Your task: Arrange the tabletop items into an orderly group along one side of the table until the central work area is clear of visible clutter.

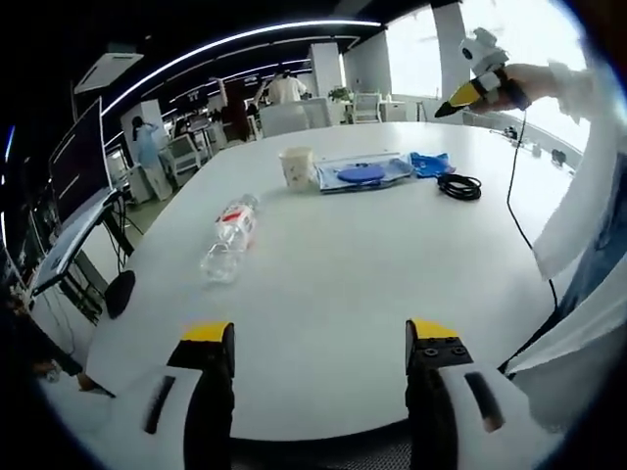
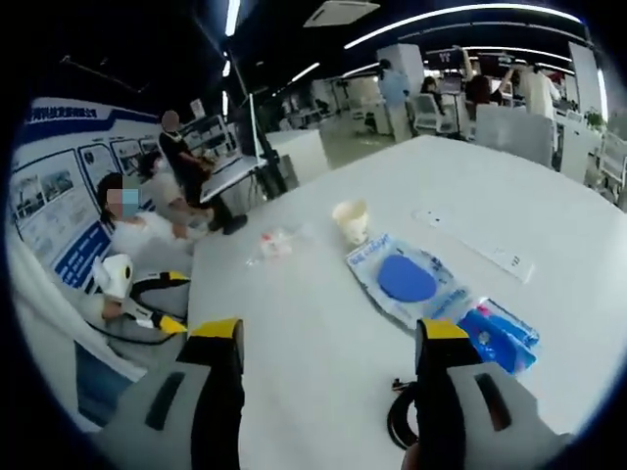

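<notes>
On the white table [image 1: 333, 284] a clear plastic bottle [image 1: 230, 240] with a red label lies on its side. Farther off stand a paper cup [image 1: 296, 166], a clear bag with a blue disc [image 1: 361, 173], a blue packet [image 1: 429, 163] and a coiled black cable [image 1: 458, 185]. My left gripper [image 1: 318, 338] is open above the near edge, holding nothing. My right gripper [image 1: 475, 90] hangs high over the far right. My right gripper [image 2: 331, 338] is open above the table, with the cable [image 2: 402, 421], blue packet [image 2: 500, 333], bag [image 2: 407, 279], cup [image 2: 351, 220] and bottle [image 2: 274, 243] in front of it.
A thin black cord [image 1: 519, 215] hangs down at the right beside a white sleeve [image 1: 578, 196]. Flat white panels [image 2: 509, 259] are set into the tabletop. People [image 2: 127, 220] sit beyond the table's edge, with desks, chairs and screens [image 1: 78, 166] around.
</notes>
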